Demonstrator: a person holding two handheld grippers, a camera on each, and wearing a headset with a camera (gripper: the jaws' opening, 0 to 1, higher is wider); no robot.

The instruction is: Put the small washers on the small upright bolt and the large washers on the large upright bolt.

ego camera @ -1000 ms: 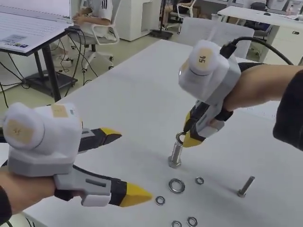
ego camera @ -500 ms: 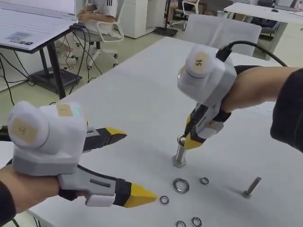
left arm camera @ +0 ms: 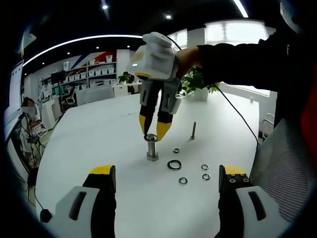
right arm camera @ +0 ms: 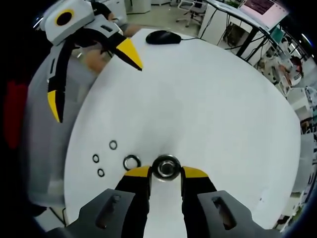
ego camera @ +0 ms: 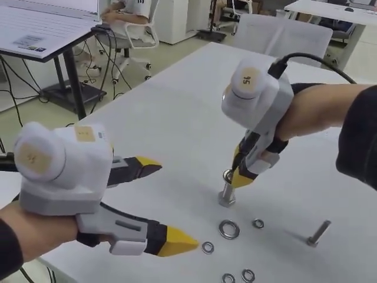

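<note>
Right gripper [ego camera: 237, 178] pinches a large washer [right arm camera: 166, 166] at the tip of the large bolt [ego camera: 227, 196], mid-frame in the head view; I'd level it, centre the hole, then release. Left gripper [ego camera: 177, 204] hangs spread, lower left. Jaws hide whether the hole has caught; small bolt [ego camera: 318, 233], lower right, may be leaning

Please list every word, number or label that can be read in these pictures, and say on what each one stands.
"15": on the round sticker on top of the right gripper, seen rotated.
Faint sticker on the left gripper: marks too blurred to read.
Small label on the desk at upper left: print too small to read.
</note>
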